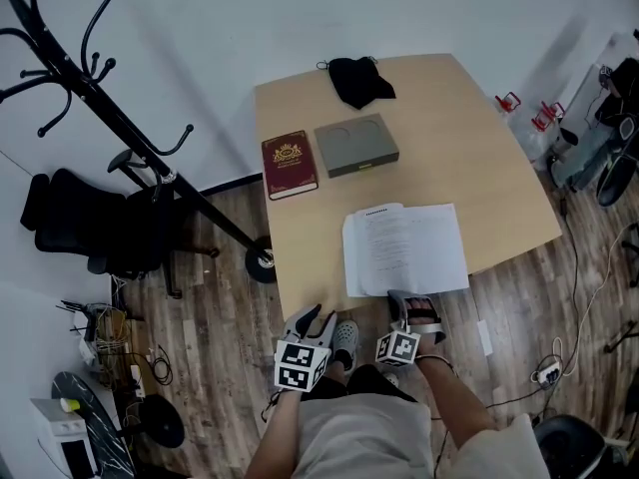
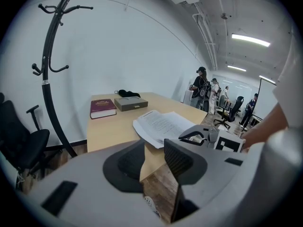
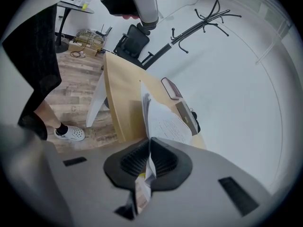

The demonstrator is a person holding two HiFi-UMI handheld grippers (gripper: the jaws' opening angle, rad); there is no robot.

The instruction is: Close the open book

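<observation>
Right gripper [image 1: 411,305] pinches the book [image 1: 404,247] at its 6 o'clock edge; left gripper [image 1: 318,319], spread, hangs at 8 o'clock

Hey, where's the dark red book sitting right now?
In the head view, the dark red book lies closed near the table's left edge, just left of the grey box and beyond the open book.

Matt wood table [image 1: 479,158]; book [image 1: 409,249] pgs plain paper.

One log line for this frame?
right gripper: shut on book edge | left gripper: open, empty | book: open on table
</observation>
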